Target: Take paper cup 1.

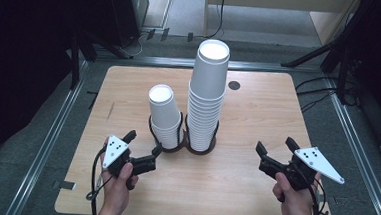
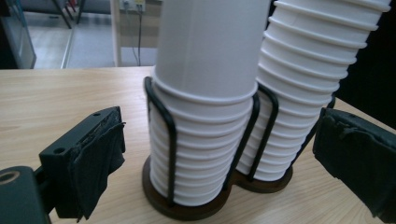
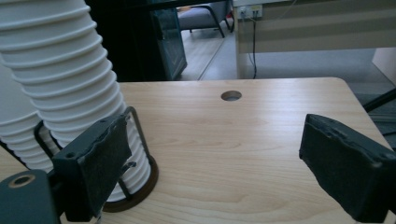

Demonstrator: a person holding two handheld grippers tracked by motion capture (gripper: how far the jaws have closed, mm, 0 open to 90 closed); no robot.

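The left gripper [image 1: 142, 148] is held with its jaws spread wide and empty, and straight ahead of it, between the jaw lines, stands the shorter stack of white paper cups [image 2: 205, 116] in a dark wire holder with a round brown base [image 2: 187, 211]. The taller stack of white paper cups [image 1: 206, 96] stands just beyond. The right gripper [image 1: 275, 149] is likewise spread and empty, with that taller stack ahead to its left over the light wooden table [image 3: 243, 140].
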